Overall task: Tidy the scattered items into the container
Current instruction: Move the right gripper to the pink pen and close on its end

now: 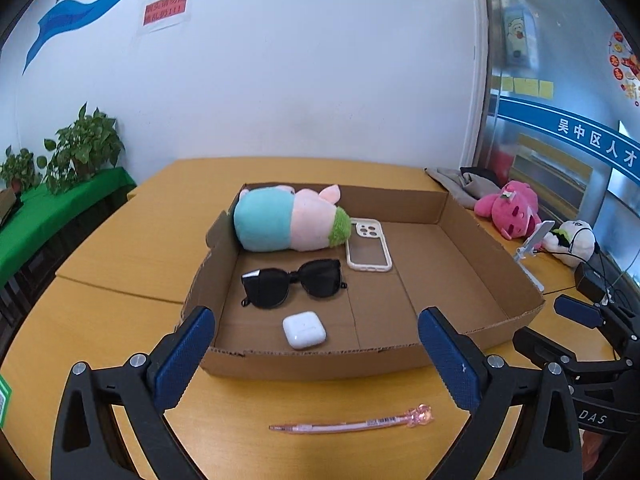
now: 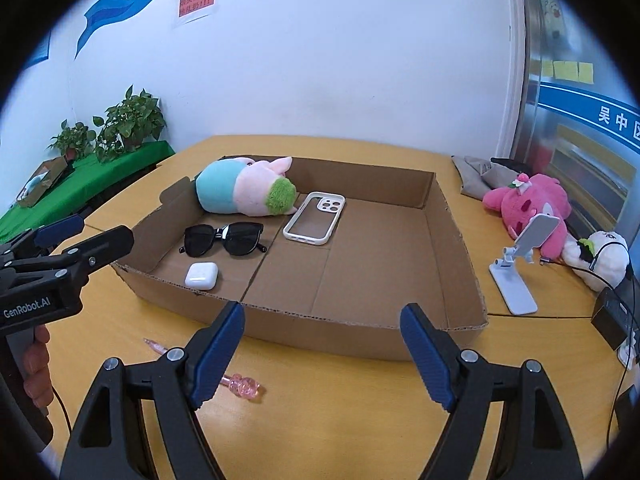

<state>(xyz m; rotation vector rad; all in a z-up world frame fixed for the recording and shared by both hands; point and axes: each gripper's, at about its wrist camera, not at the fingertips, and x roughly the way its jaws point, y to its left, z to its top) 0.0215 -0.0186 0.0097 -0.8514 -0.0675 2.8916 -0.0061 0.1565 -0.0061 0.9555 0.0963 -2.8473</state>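
**A:** Where did everything sit?

**B:** A shallow cardboard box (image 1: 460, 236) lay on the yellow surface (image 1: 120, 248). Inside it, toward the left, were a plush toy (image 1: 288, 220), a phone case (image 1: 369, 245), sunglasses (image 1: 294, 282) and a white earbud case (image 1: 304, 329). A pink pen (image 1: 352, 424) was the only task item outside, lying on the surface just in front of the box's near wall.

**A:** And the grippers?

**B:** The left gripper (image 1: 316, 354) hung above the pen, jaws wide apart and empty, probably lined up to take it. The right gripper (image 2: 322, 354) hovered beside it, jaws also apart, holding nothing.

**A:** Anything in the way?

**B:** The box's near wall stood between pen and box floor, so the pen would need lifting over it. Off to the right, well apart, sat a pink plush (image 2: 528, 204), a white phone stand (image 2: 516, 272) and some cables.
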